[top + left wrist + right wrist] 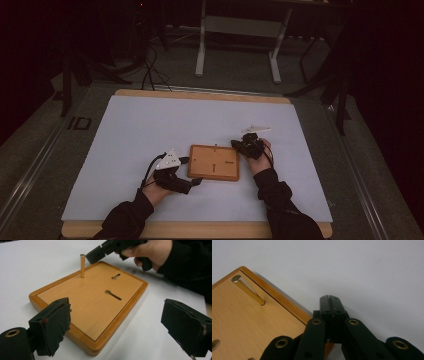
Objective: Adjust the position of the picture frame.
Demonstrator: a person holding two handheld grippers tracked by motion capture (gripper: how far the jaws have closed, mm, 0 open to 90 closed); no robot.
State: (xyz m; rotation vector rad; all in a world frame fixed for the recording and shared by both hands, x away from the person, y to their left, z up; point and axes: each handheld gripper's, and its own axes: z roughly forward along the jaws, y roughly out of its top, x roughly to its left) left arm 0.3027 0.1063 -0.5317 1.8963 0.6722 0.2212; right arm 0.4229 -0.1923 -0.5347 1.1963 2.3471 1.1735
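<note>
Lying flat near the desk's (pixel 125 125) near edge, a wooden board (pixel 214 162) with two keyhole slots and one upright brass peg (pixel 82 265) is flanked by the left gripper (pixel 117 322), jaws apart, and the right gripper (pixel 329 299), jaws together.

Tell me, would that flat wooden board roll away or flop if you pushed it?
Probably neither. The flat rectangular wooden board looks stiff and lies flat on the white table, so it should slide. Its thin upright metal peg might snag the jaws.
</note>
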